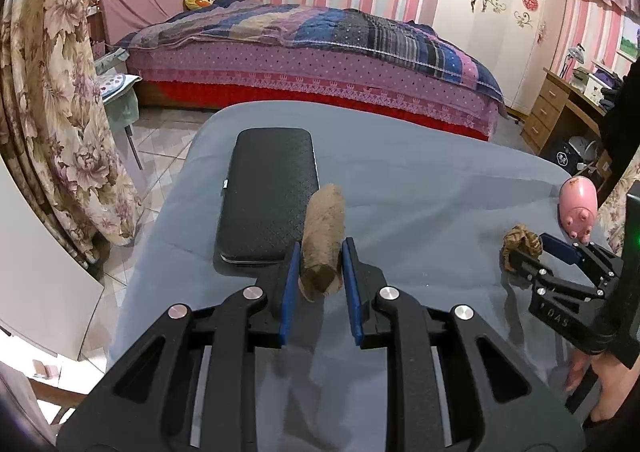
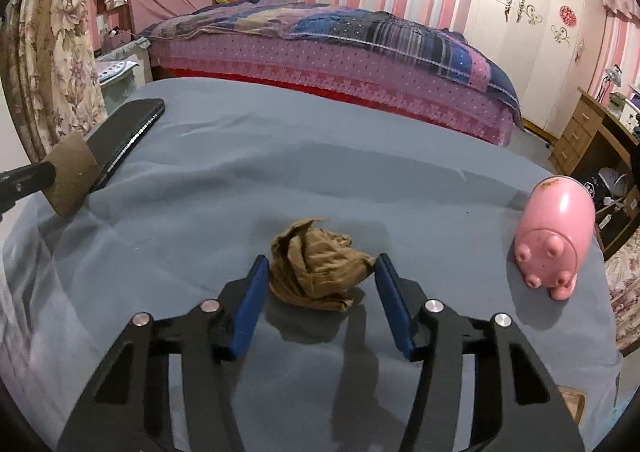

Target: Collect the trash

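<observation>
The grey cloth-covered table spreads under both my grippers, and I take the black textured case lying flat on it as my landmark. The pink pig figurine stands upright well to the right of the case, near the table's right edge. Just right of the case, touching its long edge in the left wrist view, is the brown cardboard tube; my left gripper has its blue pads pressed against both sides of the tube's near end, so I am grasping it, and in the right wrist view it appears tilted with its lower end close to the cloth, though I cannot tell whether it touches. Further right of the case, between it and the pig, the crumpled brown paper ball rests on the cloth. My right gripper straddles it with the jaws spread wide, one blue pad just beside the paper's left side and the other near its right, not yet clamping.
</observation>
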Available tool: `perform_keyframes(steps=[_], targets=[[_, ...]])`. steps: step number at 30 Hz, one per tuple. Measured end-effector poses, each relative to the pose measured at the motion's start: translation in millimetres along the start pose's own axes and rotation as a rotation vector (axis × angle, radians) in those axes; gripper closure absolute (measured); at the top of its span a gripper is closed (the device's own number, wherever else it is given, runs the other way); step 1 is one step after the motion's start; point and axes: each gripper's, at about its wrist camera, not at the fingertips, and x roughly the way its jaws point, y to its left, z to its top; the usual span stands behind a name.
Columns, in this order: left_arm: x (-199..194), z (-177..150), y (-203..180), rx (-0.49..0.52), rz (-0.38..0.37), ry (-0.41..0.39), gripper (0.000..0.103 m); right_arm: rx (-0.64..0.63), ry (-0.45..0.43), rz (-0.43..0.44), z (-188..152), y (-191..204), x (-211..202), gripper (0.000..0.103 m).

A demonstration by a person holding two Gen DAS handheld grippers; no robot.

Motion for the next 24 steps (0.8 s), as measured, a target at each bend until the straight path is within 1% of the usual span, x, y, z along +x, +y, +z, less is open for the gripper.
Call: perform_keyframes(steps=[3,7,9,12,18,24], targets=[[-1.4,0.2,-0.9,-0.003,-0.004,0.002,0.083,-0.006,-0.019,-0.007,-1.7,-1.3,-3.7,0.068],[-6.3,-0.1,-6.7,0.004,-0.008,-0.002,0.083,-0.001,-0.056,-0.022,-3.6,-7.9,-17.6,0.077],[-8.9,0.7,-11.7,0.013,-0.012,-0.004,0.083,-0.011,-0.072,-0.041,-6.8,-12.2,-27.2,0.077],[-12.6,1.5,-21.3,0.033,-0.016,-0.009,0.083,-0.01,-0.082,-0.051,-8.6,-21.2,-37.9,0.081],[-18.9,1.3,-37.3,0.067,-0.034,-0.015,0.084,0.002,-0.1,-0.082,-21.6,-47.9,-66.6,0.081],[-18.1,-0.7,-48.3,0.091,-0.039,-0.01,0.084,0.008,-0.098,-0.098,-29.1,-65.8,-78.4,0.081]])
